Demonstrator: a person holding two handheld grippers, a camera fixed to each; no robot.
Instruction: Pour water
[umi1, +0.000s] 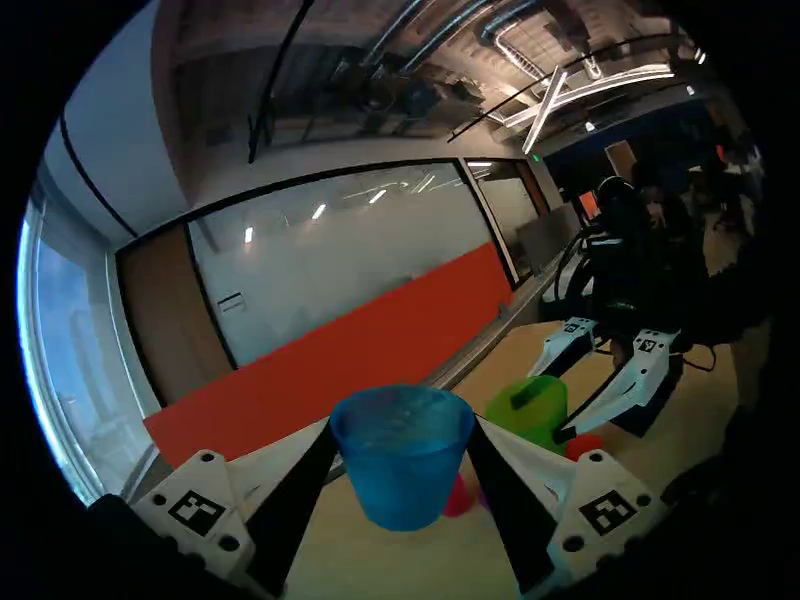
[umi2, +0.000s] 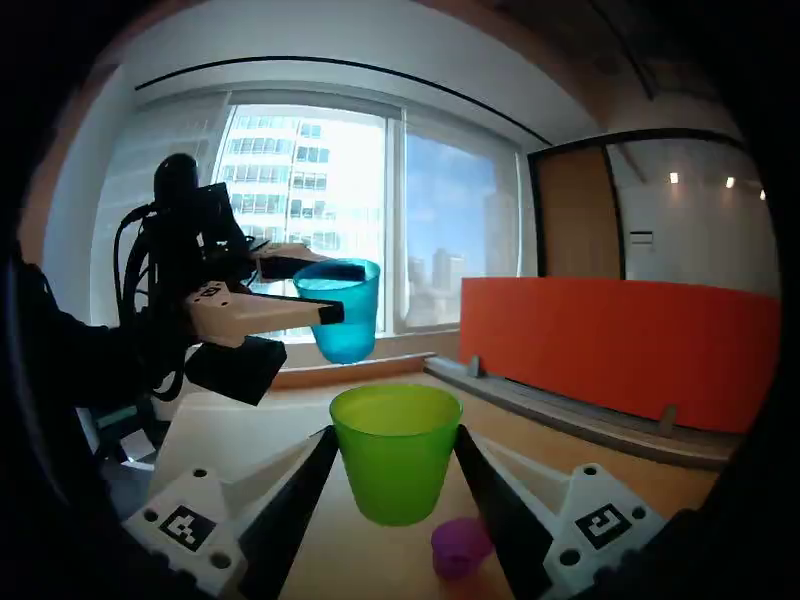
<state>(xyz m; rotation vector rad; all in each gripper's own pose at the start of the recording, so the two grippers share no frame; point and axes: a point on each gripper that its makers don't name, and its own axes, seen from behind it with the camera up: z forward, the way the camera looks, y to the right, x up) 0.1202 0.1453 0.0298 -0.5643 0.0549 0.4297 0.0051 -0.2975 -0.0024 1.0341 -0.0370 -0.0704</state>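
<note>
Blue translucent plastic sits clamped between the fingers of the left tool (umi1: 401, 430): the blue cup (umi1: 402, 470), upright and lifted clear of the worktop (umi1: 410, 560). The right tool (umi2: 395, 433) grips the green cup (umi2: 397, 475) from both sides, also upright, over the pale wood. In the right gripper view the blue cup hangs higher than the green one, apart from it. A small purple cup (umi2: 460, 545) stands on the worktop just below the green cup.

Purple cup (umi2: 461, 545) beside green cup (umi2: 396, 465); blue cup (umi2: 342, 310) above.
</note>
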